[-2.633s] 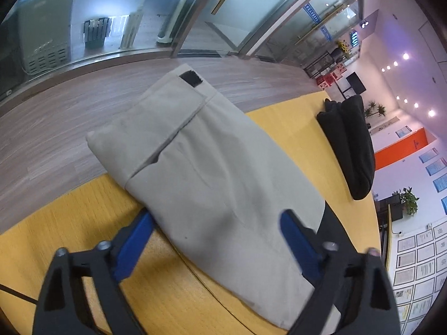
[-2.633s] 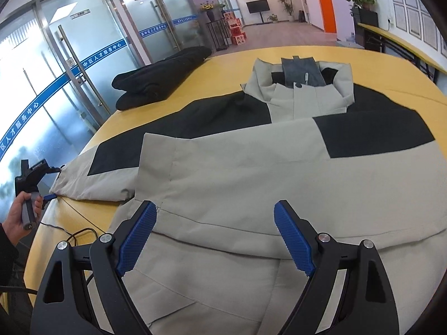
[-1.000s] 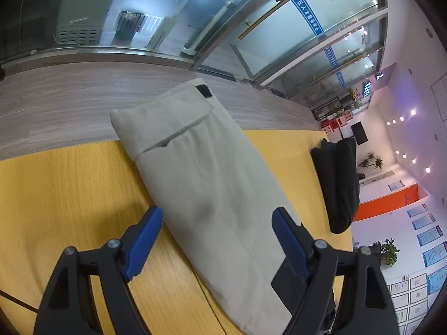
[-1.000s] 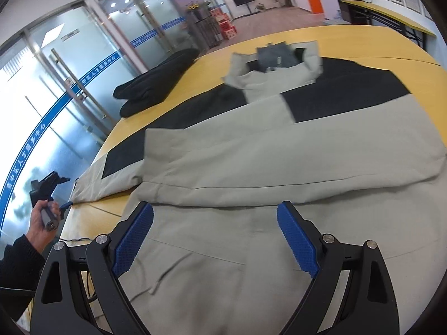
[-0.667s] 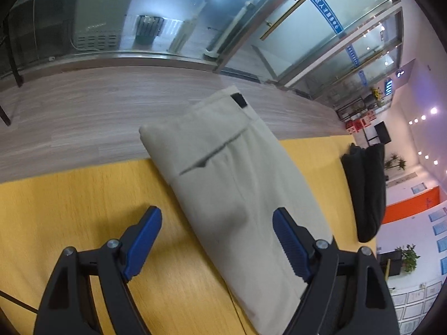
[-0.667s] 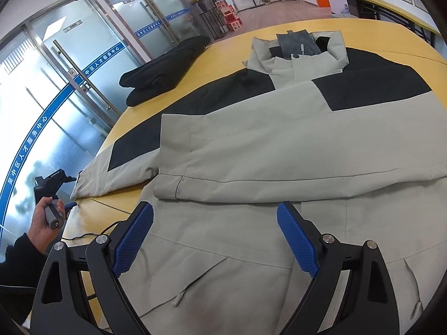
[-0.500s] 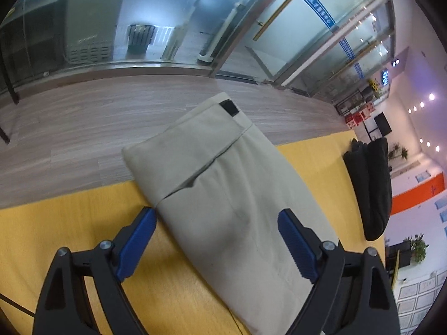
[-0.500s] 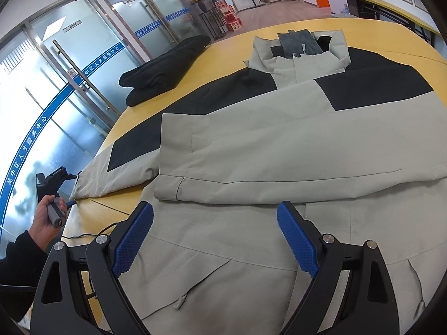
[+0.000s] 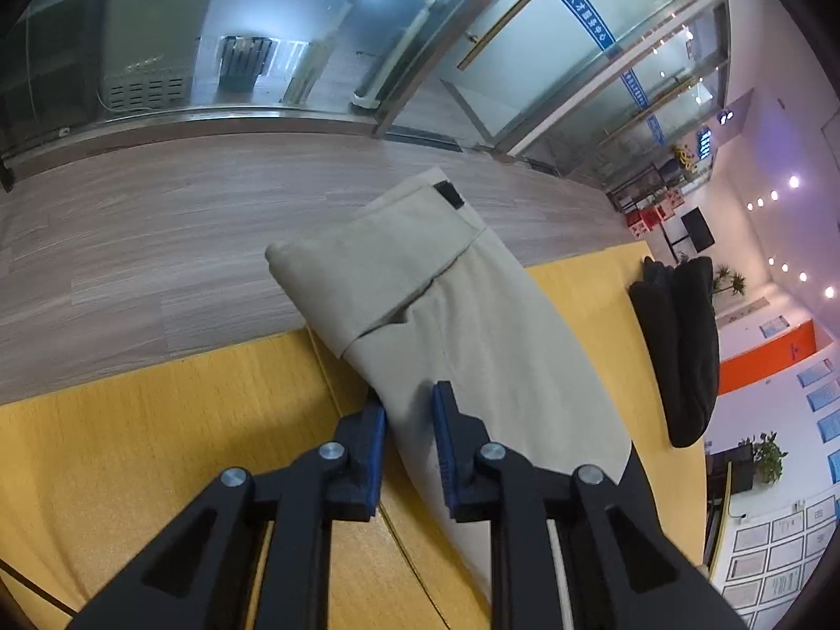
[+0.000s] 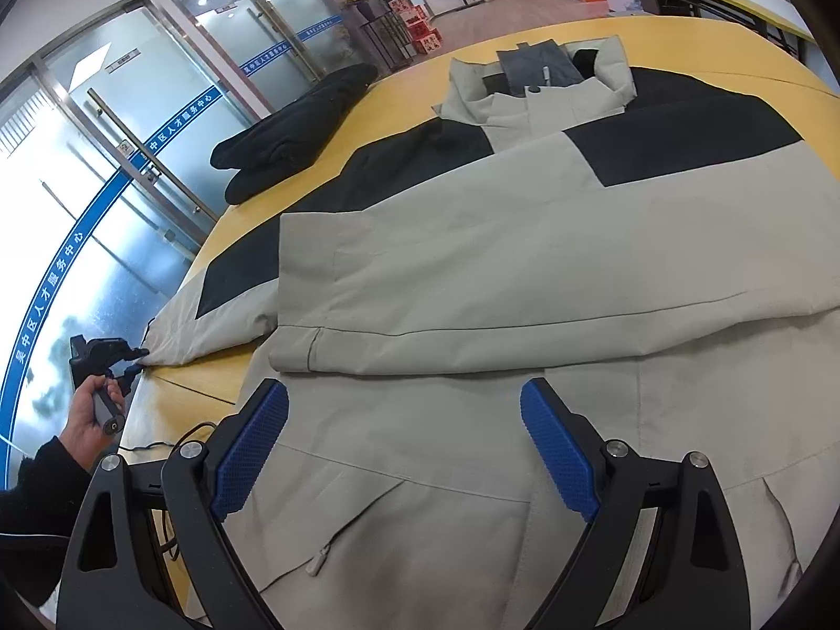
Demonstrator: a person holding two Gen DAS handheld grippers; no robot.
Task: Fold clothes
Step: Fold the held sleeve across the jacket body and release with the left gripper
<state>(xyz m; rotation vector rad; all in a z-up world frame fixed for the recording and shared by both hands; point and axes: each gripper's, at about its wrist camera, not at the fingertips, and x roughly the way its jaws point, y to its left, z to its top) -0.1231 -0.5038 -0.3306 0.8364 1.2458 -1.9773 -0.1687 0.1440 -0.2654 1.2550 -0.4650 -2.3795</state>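
A beige and black jacket [image 10: 525,262] lies spread on the yellow table [image 10: 709,47], one sleeve folded across its body. Its other beige sleeve [image 9: 446,315] reaches past the table's edge in the left wrist view. My left gripper [image 9: 407,409] is shut on the near edge of this sleeve, close to the cuff; it also shows in the right wrist view [image 10: 139,359] at the sleeve's end. My right gripper [image 10: 404,436] is open and empty, low over the jacket's lower front.
A folded black garment [image 10: 294,131] lies at the table's far left edge, also seen in the left wrist view [image 9: 677,346]. A thin black cable [image 10: 173,443] runs on the table near my right gripper. Glass doors and wooden floor [image 9: 157,241] lie beyond the edge.
My left gripper has closed from wide open onto the sleeve's edge. The right gripper has stayed open, almost still over the jacket.
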